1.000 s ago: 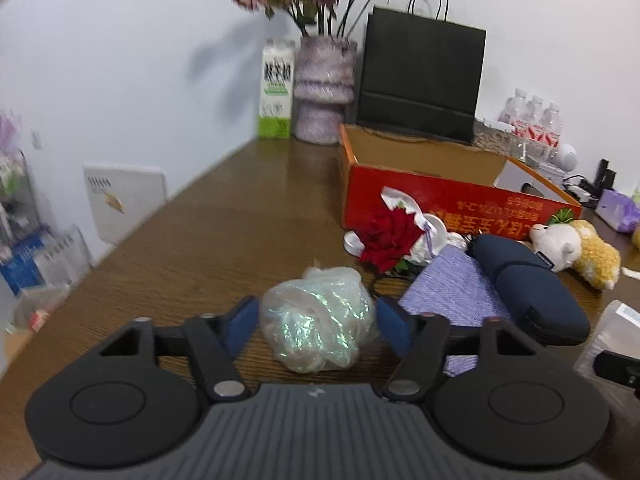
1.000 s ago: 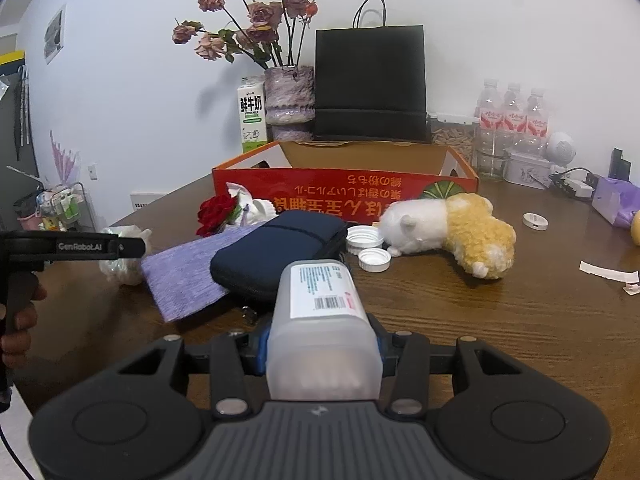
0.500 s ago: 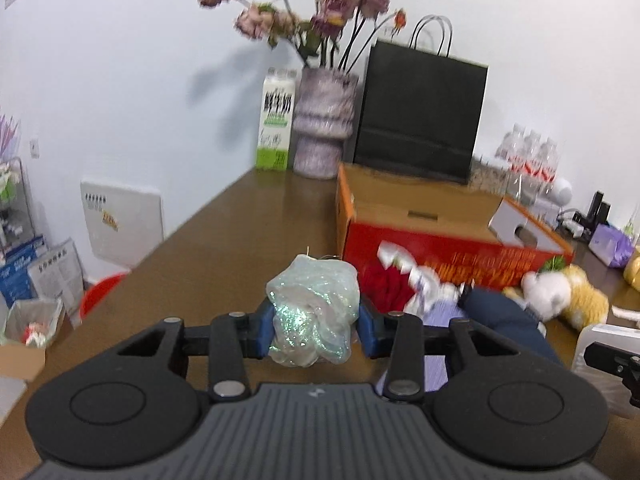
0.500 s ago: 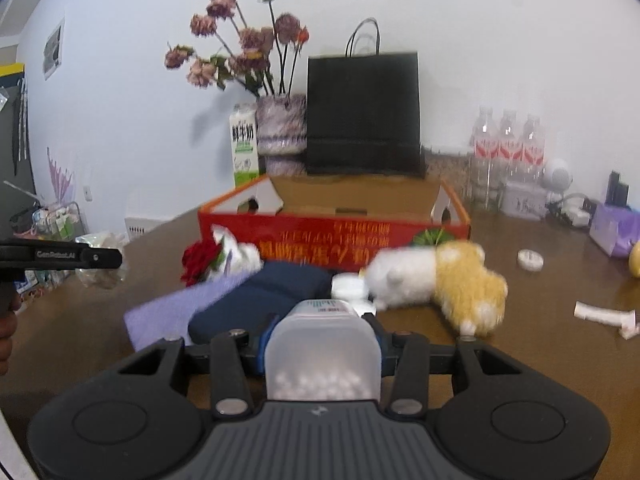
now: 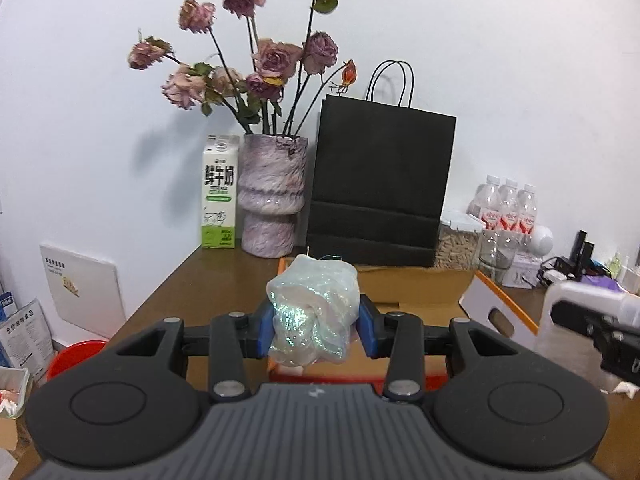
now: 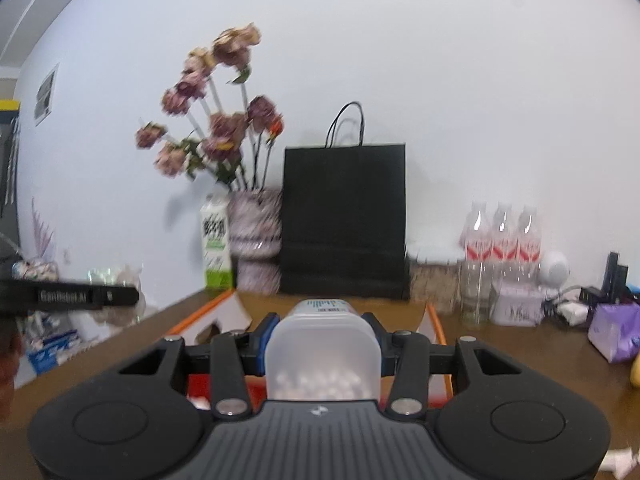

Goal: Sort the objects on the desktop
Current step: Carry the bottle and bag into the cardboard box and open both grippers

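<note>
Left wrist view: the left gripper [image 5: 314, 326] has its jaws clamped on a crumpled ball of iridescent cellophane film [image 5: 313, 312], the blue pads [image 5: 265, 330] pressing on it from both sides. The ball is held clear of the brown wooden table [image 5: 192, 288], in front of and partly above the open orange cardboard box [image 5: 424, 288], whose white side flap with a cut-out handle [image 5: 498, 312] stands at the right. Behind the box, against the white wall, stand a white and green milk carton [image 5: 219, 196], a mottled purple ceramic vase of dried pink roses [image 5: 273, 196] and a black paper bag with cord handles [image 5: 380, 184], side by side. Further right are three clear water bottles with red labels [image 5: 508, 206]. At the right edge the other gripper's black finger [image 5: 580, 316] appears with a pale translucent object beside it.

Right wrist view (blurred): the right gripper [image 6: 320, 346] has its jaws clamped on a translucent white plastic bottle [image 6: 322, 354] containing small white pellets, its printed label at the far end. The bottle is held above the near edge of the same orange box [image 6: 434, 320]. At the left, the left gripper's black finger [image 6: 72, 295] crosses the frame with the cellophane ball visible past it. A purple packet [image 6: 616, 330] lies on the table at the right, near a tangle of cables and chargers [image 6: 576, 300].
</note>
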A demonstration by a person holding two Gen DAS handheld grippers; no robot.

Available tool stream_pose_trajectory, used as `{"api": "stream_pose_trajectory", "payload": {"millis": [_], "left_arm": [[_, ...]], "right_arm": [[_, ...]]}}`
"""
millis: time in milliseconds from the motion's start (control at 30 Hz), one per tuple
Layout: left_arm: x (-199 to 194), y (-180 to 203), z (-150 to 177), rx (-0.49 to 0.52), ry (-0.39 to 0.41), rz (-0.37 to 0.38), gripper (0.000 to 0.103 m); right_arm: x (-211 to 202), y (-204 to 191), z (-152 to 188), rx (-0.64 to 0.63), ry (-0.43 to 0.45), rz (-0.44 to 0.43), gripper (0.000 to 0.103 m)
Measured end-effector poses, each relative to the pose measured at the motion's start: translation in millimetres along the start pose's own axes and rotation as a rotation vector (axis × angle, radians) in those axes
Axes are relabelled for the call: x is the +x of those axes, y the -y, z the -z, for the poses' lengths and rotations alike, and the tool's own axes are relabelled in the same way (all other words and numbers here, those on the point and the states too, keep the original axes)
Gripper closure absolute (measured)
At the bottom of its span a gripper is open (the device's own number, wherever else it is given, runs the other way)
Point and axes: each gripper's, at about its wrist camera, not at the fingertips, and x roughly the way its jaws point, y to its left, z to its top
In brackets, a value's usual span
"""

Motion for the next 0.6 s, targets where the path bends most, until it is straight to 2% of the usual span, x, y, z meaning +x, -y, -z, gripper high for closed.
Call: {"api": "stream_pose_trajectory", "payload": {"millis": [133,267,400,600], "left_arm": [[44.3,6.2,-8.8,-0.009,-0.033,-0.017,0.061],[91.2,7.2,-7.6,-0.036,-0.088,-0.03,0.061],[126.6,8.2,2.7,-0.008,-0.165,-0.041,0.061],[147.9,13.7,24.3,0.042,-0.24,-0.057,0.061]], "right_arm": [[46.0,7.7,-16.7,0.026,0.001,0.022,0.06],[100.1,24.2,-17.2,0.061,-0.062,0.043,0.06],[136.4,39.0,-5.0,0.076,-0.133,0.066,0.06],[167.0,50.8,23.7,0.076,-0.256,0.093,0.06]]}}
